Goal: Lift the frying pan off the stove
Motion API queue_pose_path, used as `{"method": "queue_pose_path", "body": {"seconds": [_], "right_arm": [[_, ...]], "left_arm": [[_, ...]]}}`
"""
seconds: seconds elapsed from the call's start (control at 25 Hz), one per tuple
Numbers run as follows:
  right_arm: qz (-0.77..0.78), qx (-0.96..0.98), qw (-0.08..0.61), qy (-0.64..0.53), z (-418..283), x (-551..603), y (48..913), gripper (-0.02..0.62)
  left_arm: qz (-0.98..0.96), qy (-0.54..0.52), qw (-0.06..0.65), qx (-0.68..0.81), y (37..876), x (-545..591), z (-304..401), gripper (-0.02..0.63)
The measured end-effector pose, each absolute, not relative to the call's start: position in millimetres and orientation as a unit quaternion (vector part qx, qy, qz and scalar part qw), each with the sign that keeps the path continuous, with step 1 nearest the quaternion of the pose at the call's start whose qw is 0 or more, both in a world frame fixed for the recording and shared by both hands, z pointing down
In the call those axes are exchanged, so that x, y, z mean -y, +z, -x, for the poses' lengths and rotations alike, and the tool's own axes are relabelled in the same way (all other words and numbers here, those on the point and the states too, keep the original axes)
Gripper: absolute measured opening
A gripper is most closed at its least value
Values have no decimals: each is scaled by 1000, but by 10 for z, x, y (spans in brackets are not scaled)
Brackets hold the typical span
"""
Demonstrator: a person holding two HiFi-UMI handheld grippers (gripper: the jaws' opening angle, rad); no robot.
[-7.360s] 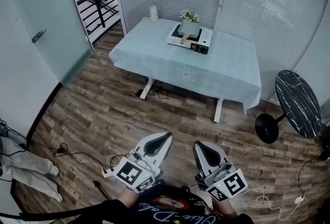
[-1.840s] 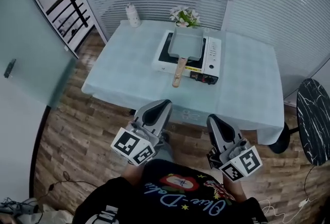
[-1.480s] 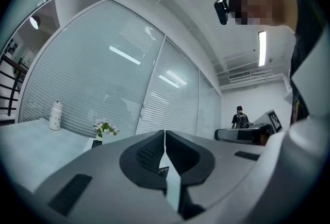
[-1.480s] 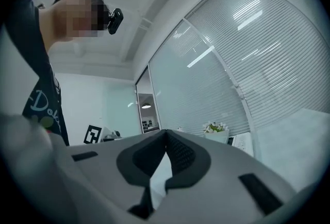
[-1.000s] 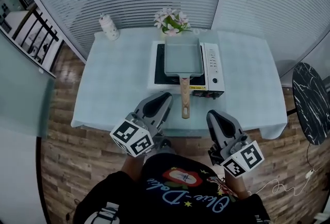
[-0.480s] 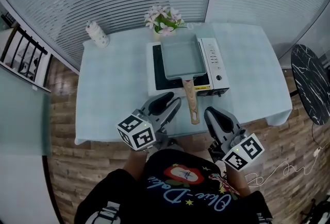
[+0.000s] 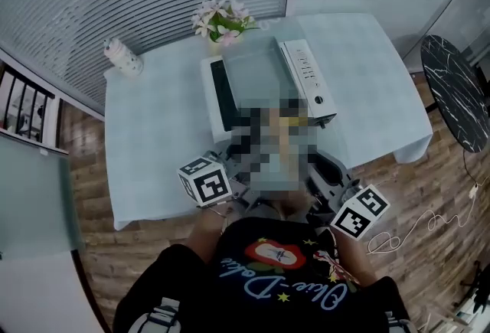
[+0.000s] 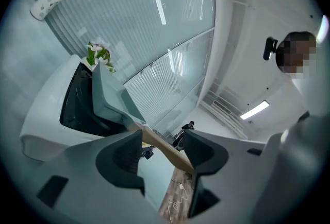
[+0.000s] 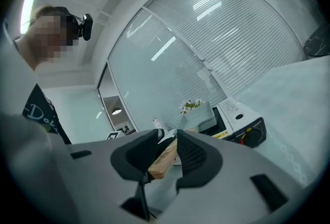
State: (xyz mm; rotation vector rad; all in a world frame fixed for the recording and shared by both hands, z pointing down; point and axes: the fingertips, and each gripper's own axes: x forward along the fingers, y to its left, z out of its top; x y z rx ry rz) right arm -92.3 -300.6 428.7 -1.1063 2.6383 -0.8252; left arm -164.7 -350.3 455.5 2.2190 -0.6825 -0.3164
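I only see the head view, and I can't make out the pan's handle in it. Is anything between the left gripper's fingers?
Observer: Yes. In the left gripper view, the wooden handle of the frying pan runs between the left gripper's fingers. They have just been opening and stand apart.
Operator: And the other one?
Observer: In the right gripper view, the end of that handle lies between the right gripper's fingers. These have also just been opening, and as far as that view shows they are not clamped on it.
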Motion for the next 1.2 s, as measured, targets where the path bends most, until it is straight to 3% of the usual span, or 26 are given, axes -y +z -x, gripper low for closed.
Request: {"method": "queue_pose_path", "body": {"seconds": [0.4,0.72,1.2], "right_arm": [[338,-879,84,-326,1034,3088,4456,163],[321,-869,86,-368,1124,3164,4584,199],[267,-853,101,-438,1343,3155,4654,203]], "left_arm": [[-820,-144,480,276,4790,3627,1490,293],[-805,-164,515,247,4852,3671,1375,298],[-792,-171,557,185,4811,3714,1164,292]]}}
